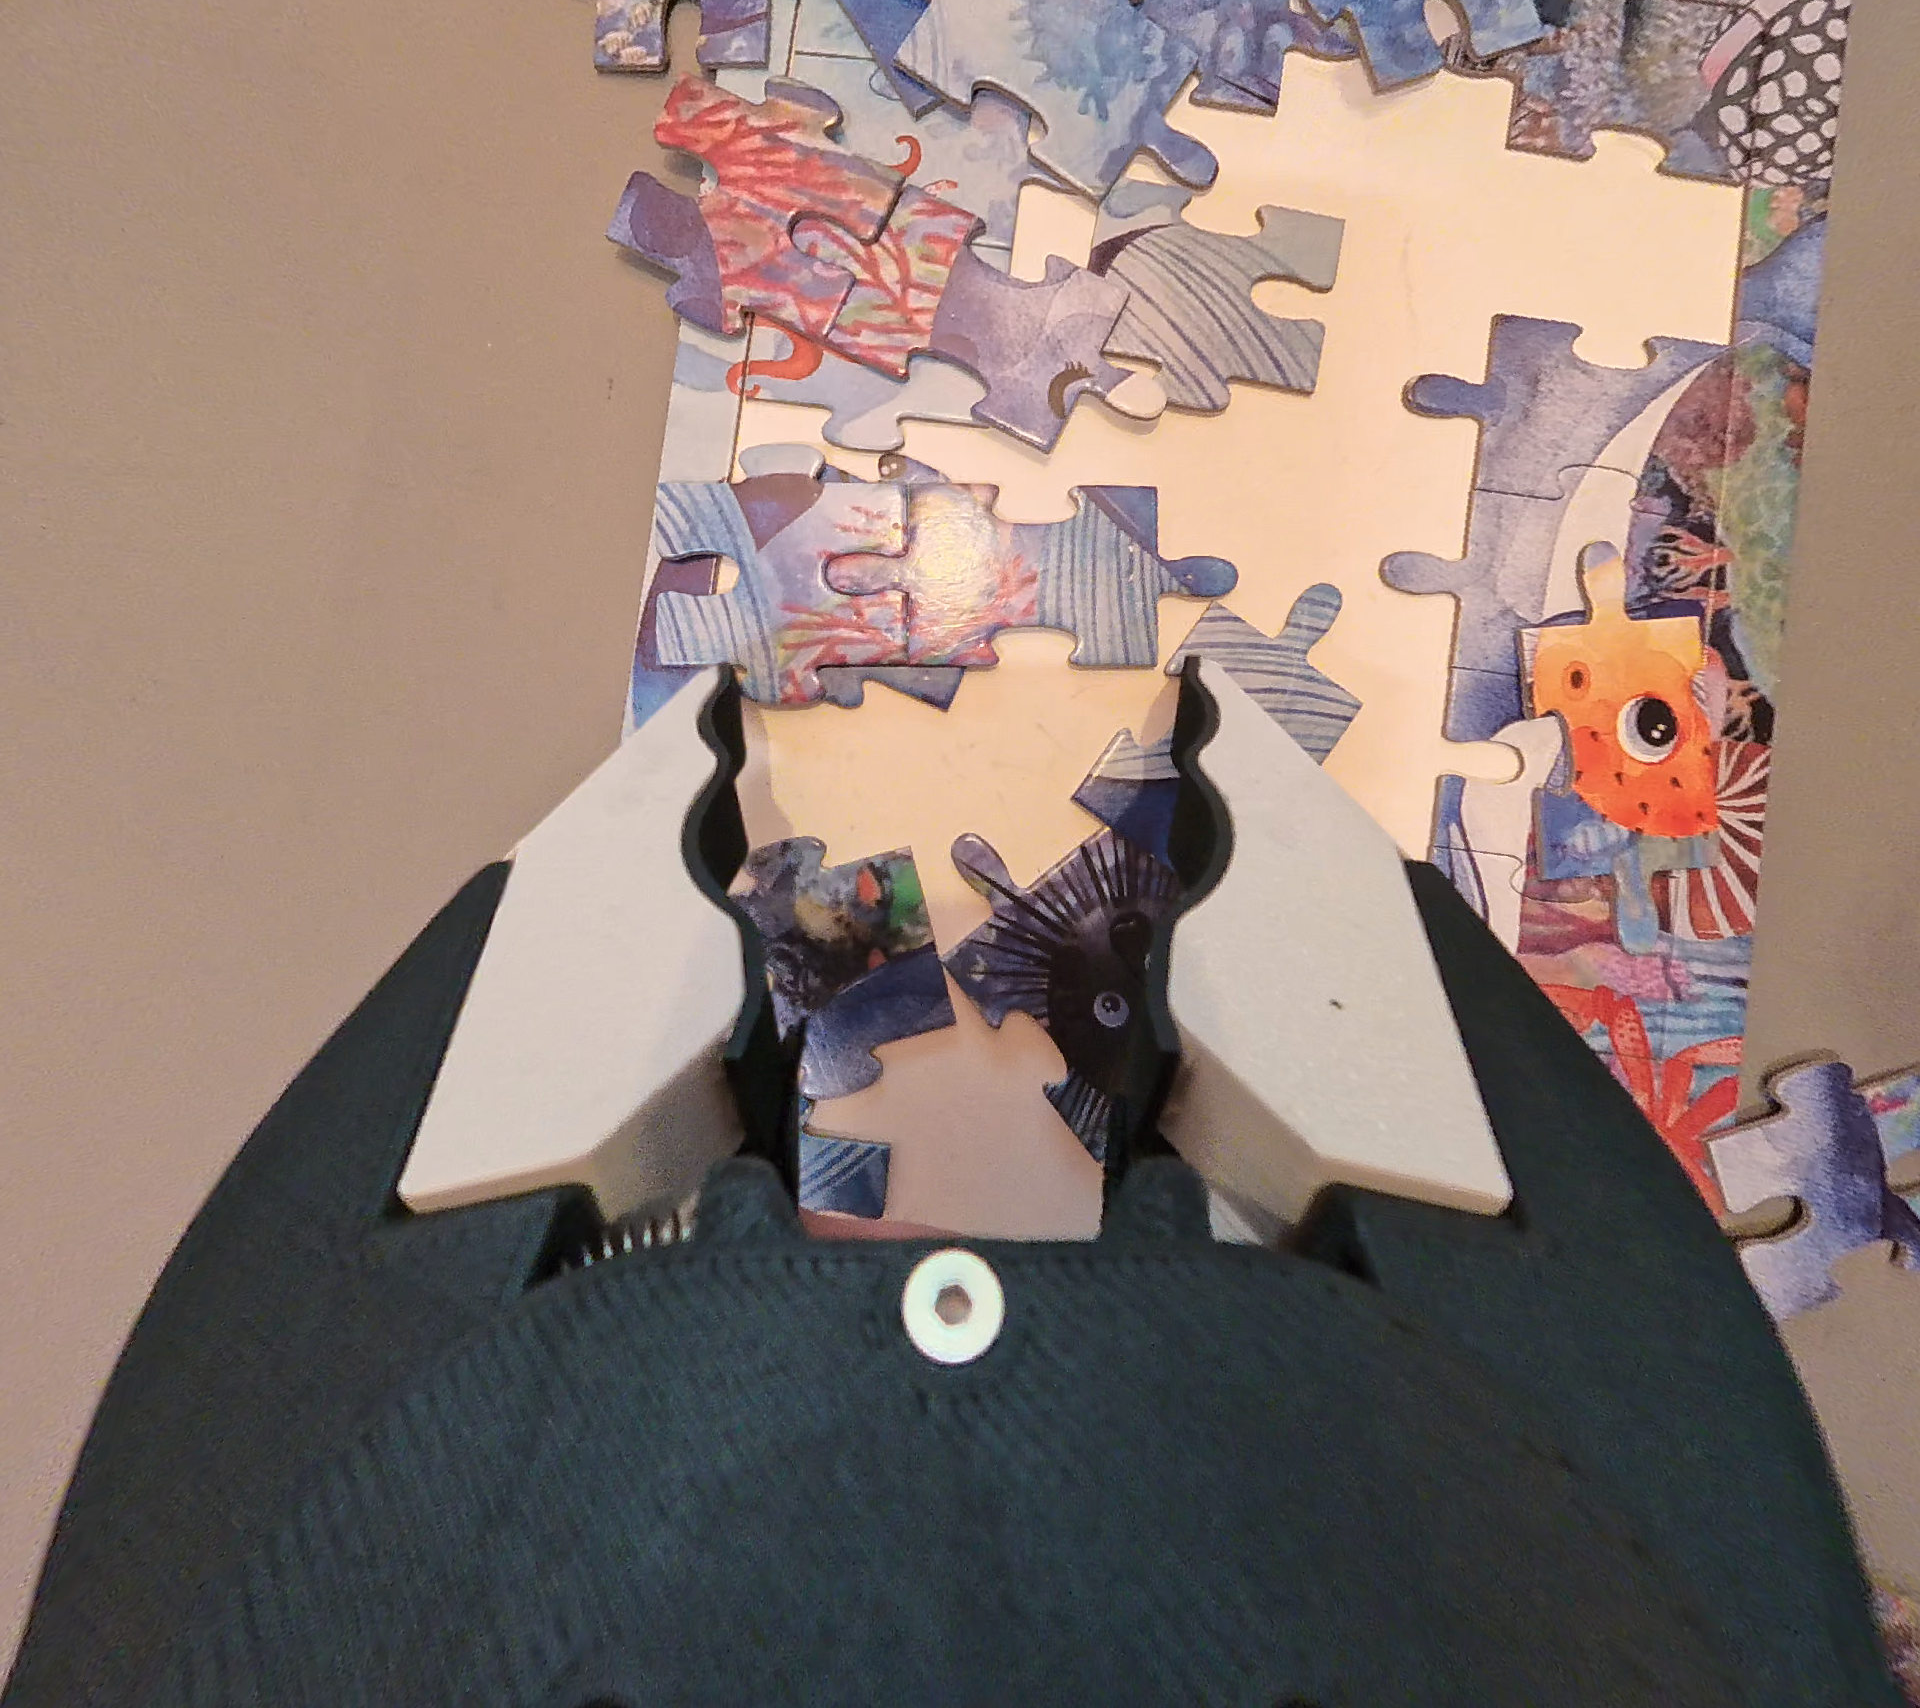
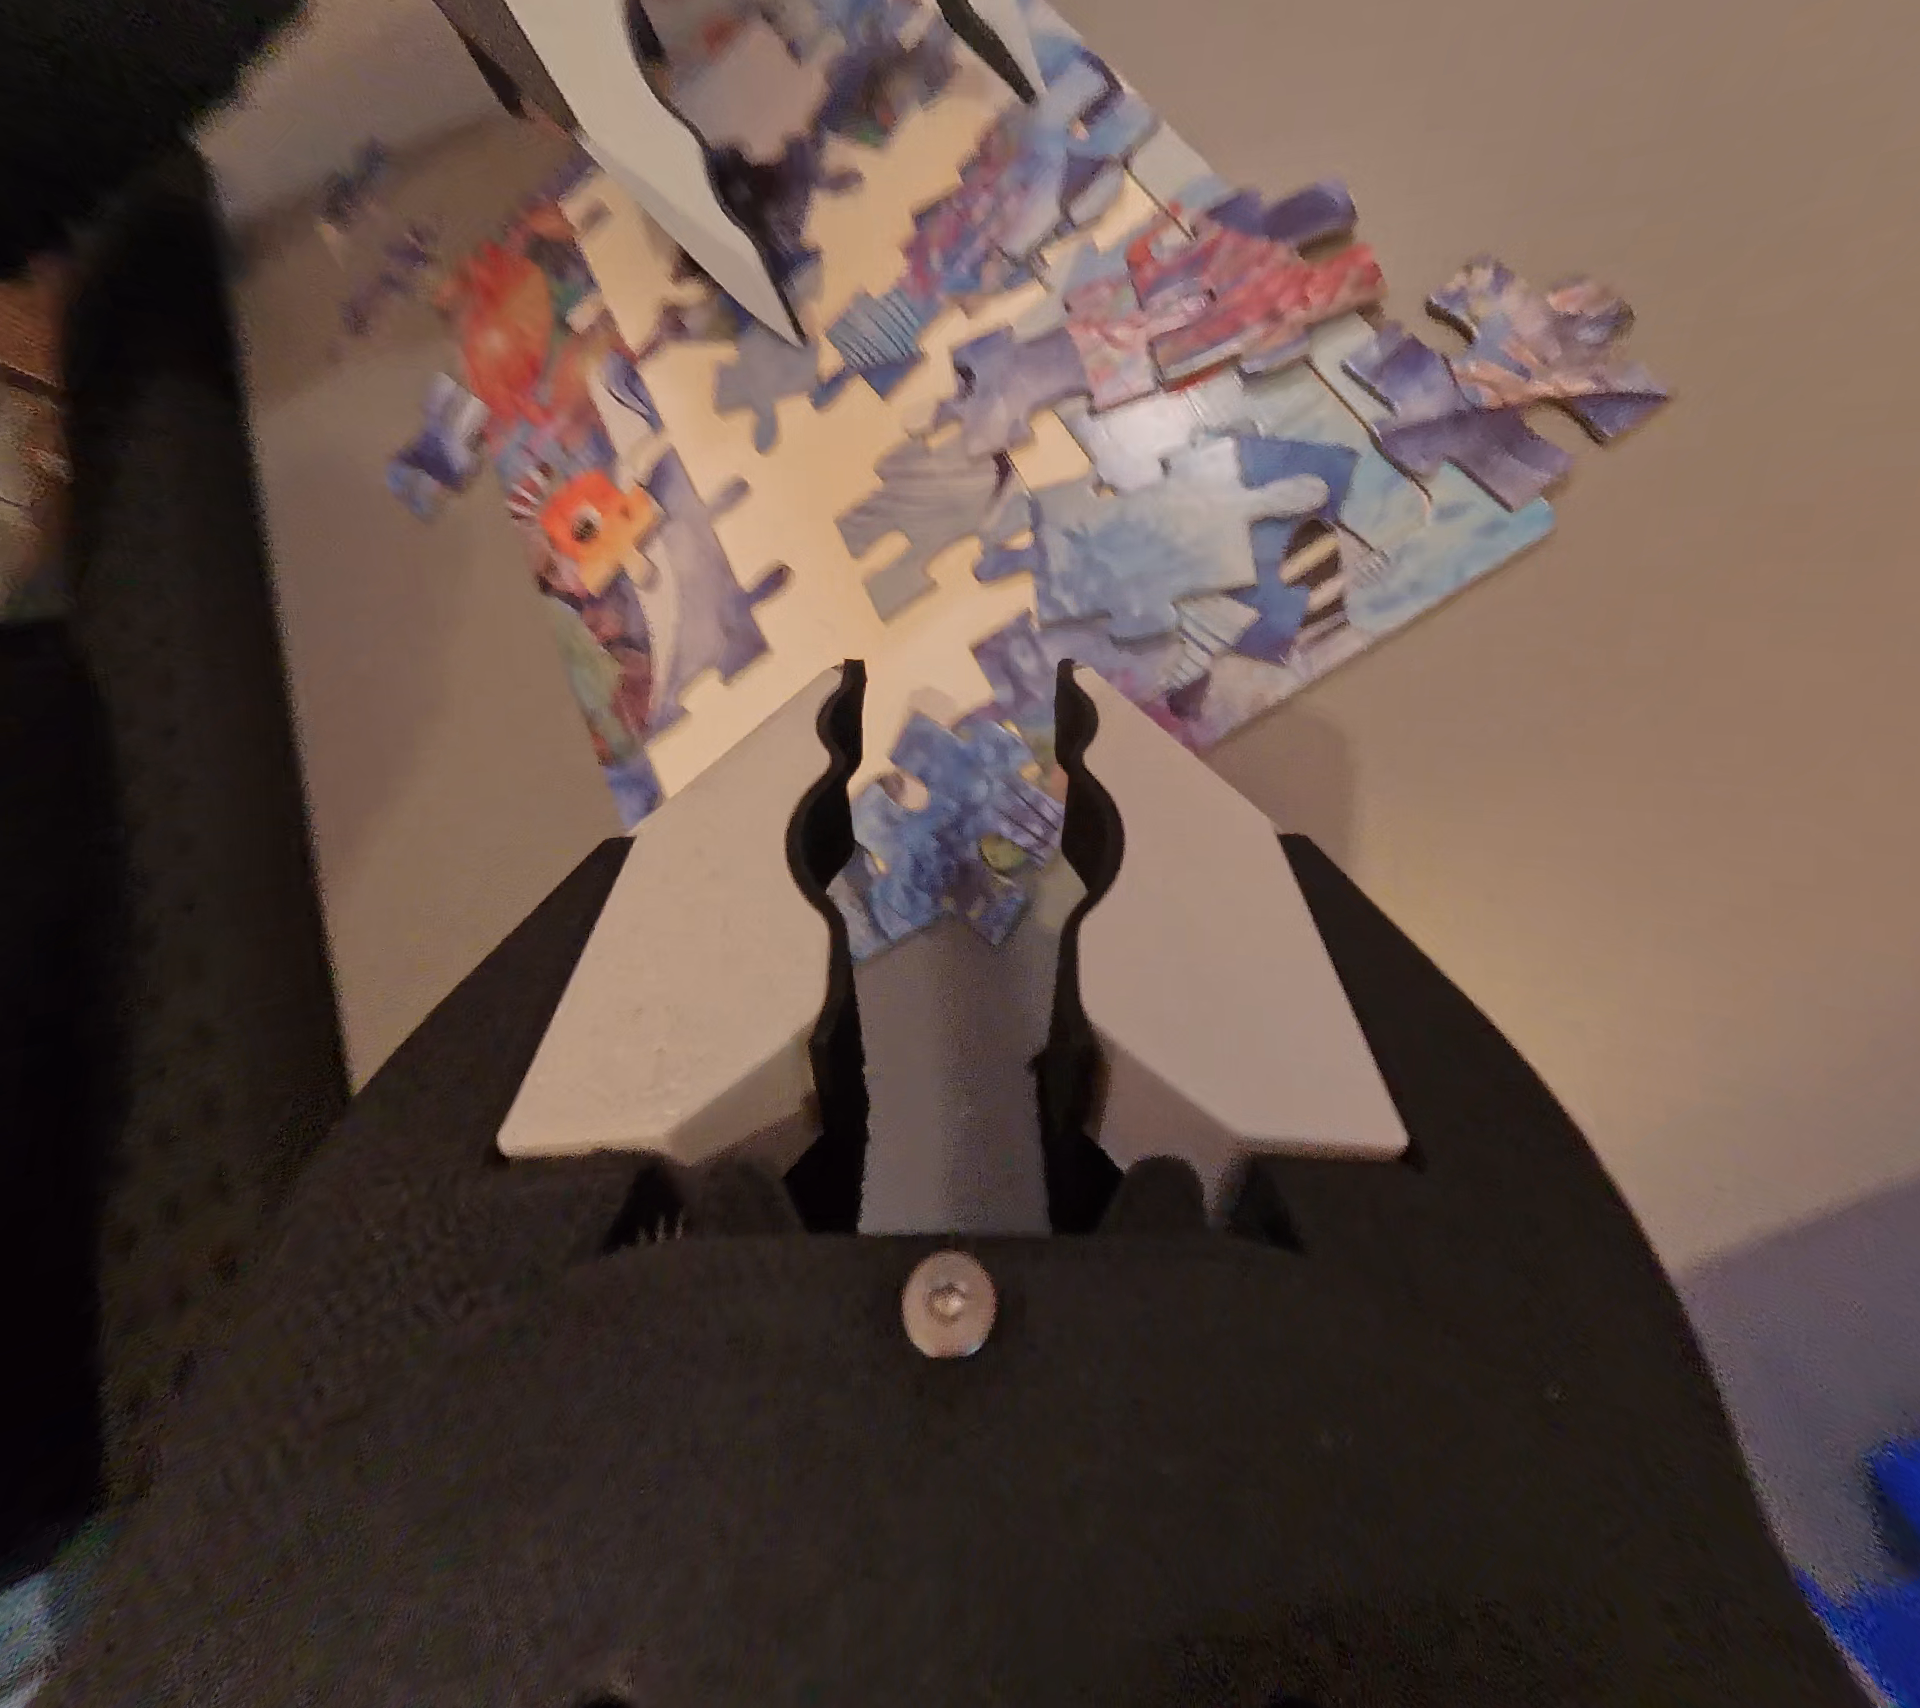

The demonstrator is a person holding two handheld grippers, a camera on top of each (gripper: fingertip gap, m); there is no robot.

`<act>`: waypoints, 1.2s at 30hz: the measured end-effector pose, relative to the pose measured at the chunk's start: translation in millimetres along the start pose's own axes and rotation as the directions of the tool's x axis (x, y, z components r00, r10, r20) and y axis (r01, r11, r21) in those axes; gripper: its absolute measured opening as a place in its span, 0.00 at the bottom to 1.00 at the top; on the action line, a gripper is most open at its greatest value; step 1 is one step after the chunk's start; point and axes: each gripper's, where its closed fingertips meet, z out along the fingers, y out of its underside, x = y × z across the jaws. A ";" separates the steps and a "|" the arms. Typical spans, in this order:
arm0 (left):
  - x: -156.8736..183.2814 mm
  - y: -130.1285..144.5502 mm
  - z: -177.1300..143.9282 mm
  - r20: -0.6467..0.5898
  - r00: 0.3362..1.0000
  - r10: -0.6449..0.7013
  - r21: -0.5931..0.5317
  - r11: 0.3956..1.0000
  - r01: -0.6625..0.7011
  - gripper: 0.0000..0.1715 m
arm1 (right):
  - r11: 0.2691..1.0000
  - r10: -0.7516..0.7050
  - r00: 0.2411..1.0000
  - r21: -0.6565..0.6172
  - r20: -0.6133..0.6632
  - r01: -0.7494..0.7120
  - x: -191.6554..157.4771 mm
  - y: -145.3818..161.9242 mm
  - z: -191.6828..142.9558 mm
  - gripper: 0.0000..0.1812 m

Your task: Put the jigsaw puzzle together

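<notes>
1. Both pairs of jaws stand apart with nothing clamped: my left gripper [image 1: 961,671] gapes wide, my right gripper [image 2: 956,671] gapes less
2. I see the left gripper's white fingers [image 1: 613,931] hovering over the cream-backed cardboard puzzle tray [image 1: 1403,432], at the tray's 6 o'clock end
3. Between those fingers lies a dark spiky sea-urchin puzzle piece [image 1: 1081,962], with a blue multicoloured piece [image 1: 842,941] just beside it at 9 o'clock
4. At the tray's 3 o'clock side an assembled strip shows an orange spotted fish picture [image 1: 1631,744]
5. Loose pieces crowd 9 to 12 o'clock: a red coral piece [image 1: 790,214] and a pale blue striped piece [image 1: 1216,308]
6. From my right wrist view, a loose blue mottled piece [image 2: 951,848] lies beneath the right gripper's fingers on the tray's near corner; whether they touch it I cannot tell
7. Everything rests on a beige tabletop [image 1: 291,411]
</notes>
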 end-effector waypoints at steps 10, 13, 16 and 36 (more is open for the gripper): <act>7.0 8.2 -3.6 -0.016 0.999 0.040 -0.061 0.997 -0.041 0.46 | 0.967 -0.142 0.983 -0.229 -0.118 0.112 13.4 39.5 -1.5 0.24; 3.2 8.5 -5.6 0.015 0.998 0.053 -0.063 0.997 -0.052 0.46 | 0.962 -0.167 0.973 -0.243 -0.157 0.125 20.5 40.9 -3.7 0.14; -0.7 9.0 -8.1 0.038 0.998 0.055 -0.061 0.997 -0.052 0.45 | 0.963 -0.163 0.972 -0.241 -0.169 0.119 24.5 41.4 -4.9 0.06; -5.7 1.7 -12.1 0.095 0.993 0.068 -0.024 0.998 -0.066 0.45 | 0.955 -0.192 0.967 -0.260 -0.165 0.146 17.4 41.6 -2.1 0.16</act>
